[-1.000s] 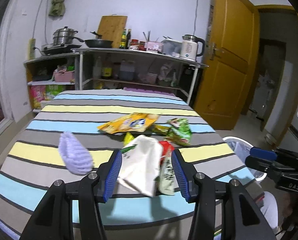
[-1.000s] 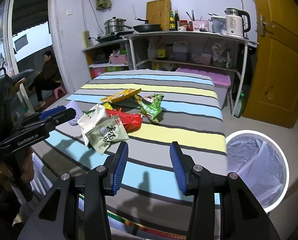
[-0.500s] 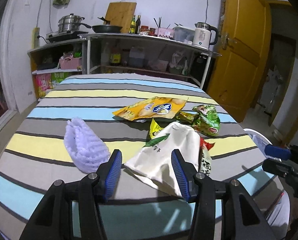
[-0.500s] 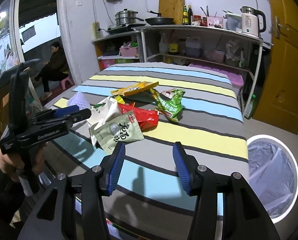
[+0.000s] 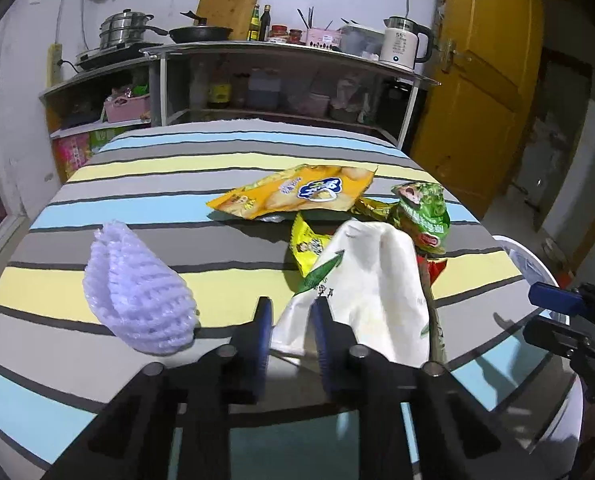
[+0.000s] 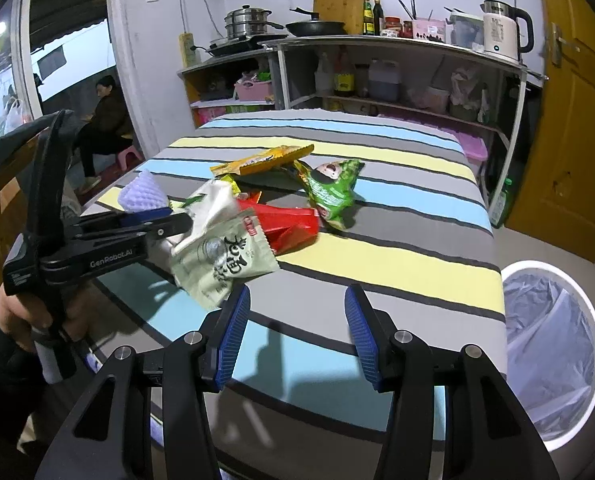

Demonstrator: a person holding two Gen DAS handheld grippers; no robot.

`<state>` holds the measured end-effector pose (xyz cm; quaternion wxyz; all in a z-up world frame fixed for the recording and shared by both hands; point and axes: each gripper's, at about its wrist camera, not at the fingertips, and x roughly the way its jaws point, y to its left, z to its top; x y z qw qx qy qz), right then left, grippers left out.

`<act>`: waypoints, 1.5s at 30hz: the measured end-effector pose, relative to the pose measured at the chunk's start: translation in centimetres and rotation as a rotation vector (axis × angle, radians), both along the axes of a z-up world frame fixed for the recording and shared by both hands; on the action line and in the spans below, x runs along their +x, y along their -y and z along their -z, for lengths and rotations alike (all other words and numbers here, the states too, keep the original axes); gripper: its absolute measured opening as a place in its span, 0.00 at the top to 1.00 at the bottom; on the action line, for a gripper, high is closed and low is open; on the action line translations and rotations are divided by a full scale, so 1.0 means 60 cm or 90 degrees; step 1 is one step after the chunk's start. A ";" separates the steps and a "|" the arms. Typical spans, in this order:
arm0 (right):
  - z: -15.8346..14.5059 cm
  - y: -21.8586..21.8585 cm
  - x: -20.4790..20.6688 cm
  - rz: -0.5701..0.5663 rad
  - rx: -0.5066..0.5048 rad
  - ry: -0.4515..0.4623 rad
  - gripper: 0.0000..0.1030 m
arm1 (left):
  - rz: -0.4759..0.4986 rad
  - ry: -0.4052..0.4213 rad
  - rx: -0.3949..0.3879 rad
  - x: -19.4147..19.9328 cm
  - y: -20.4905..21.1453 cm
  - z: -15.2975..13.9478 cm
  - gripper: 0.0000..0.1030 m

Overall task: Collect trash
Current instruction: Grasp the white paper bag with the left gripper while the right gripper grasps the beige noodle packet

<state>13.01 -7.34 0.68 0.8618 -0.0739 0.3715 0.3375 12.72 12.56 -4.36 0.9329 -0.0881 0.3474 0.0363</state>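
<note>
Snack wrappers lie on the striped table (image 5: 177, 160): a white wrapper (image 5: 373, 292), a yellow chip bag (image 5: 297, 192), a green packet (image 5: 421, 208) and a small yellow packet (image 5: 309, 246). My left gripper (image 5: 291, 324) has its jaws closing, and they pinch the white wrapper's near corner. In the right wrist view the left gripper (image 6: 177, 220) crumples the white wrapper (image 6: 213, 204), beside a pale green packet (image 6: 225, 264) and a red packet (image 6: 289, 224). My right gripper (image 6: 295, 320) stands open over the table's near edge, with nothing between its fingers.
A purple foam net (image 5: 137, 304) lies left of the left gripper. A white bin with a plastic liner (image 6: 549, 320) stands on the floor at the table's right. Behind are shelves with cookware (image 6: 337, 40) and a yellow door (image 6: 577, 120). A person (image 6: 105, 120) sits far left.
My left gripper has come forward and down onto the white wrapper, and its jaws have narrowed from wide open to a pinch on the corner. The right gripper has edged forward.
</note>
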 end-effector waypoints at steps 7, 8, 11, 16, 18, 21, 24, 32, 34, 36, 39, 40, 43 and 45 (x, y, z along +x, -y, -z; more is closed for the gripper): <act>-0.006 0.010 -0.003 0.005 0.013 0.001 0.51 | 0.000 0.012 -0.020 -0.026 0.011 -0.012 0.92; -0.007 0.010 -0.003 0.005 0.016 0.000 0.51 | -0.002 0.013 -0.019 -0.032 0.014 -0.013 0.92; -0.009 0.008 -0.007 0.001 0.027 -0.002 0.51 | -0.008 0.014 -0.021 -0.046 0.015 -0.014 0.93; -0.007 -0.015 -0.015 -0.025 0.036 -0.010 0.51 | -0.034 0.024 -0.015 -0.074 0.000 -0.023 0.93; -0.004 -0.028 -0.019 -0.038 0.038 -0.015 0.51 | -0.047 0.028 -0.010 -0.087 -0.011 -0.026 0.93; 0.002 -0.047 -0.020 -0.051 0.040 -0.022 0.50 | -0.063 0.028 -0.016 -0.097 -0.031 -0.025 1.00; 0.011 -0.066 -0.014 -0.050 0.043 -0.040 0.48 | -0.064 0.030 -0.007 -0.103 -0.039 -0.023 0.99; 0.039 -0.096 0.014 -0.010 0.018 -0.077 0.48 | -0.025 0.048 -0.031 -0.092 -0.038 -0.031 0.68; 0.050 -0.095 0.024 0.002 0.003 -0.094 0.48 | -0.011 0.039 -0.035 -0.085 -0.036 -0.026 0.64; 0.060 -0.091 0.032 0.009 0.004 -0.116 0.48 | 0.000 0.027 -0.037 -0.078 -0.031 -0.017 0.64; 0.058 -0.087 0.036 0.011 0.012 -0.116 0.53 | 0.011 0.005 -0.040 -0.063 -0.022 -0.005 0.64; 0.058 -0.087 0.037 0.011 0.011 -0.114 0.64 | 0.012 0.000 -0.042 -0.060 -0.020 -0.001 0.64; 0.059 -0.081 0.040 0.011 0.012 -0.114 0.78 | 0.020 -0.014 -0.046 -0.053 -0.011 0.007 0.64; 0.058 -0.078 0.039 0.013 0.013 -0.110 0.81 | 0.018 -0.015 -0.038 -0.054 -0.005 0.009 0.69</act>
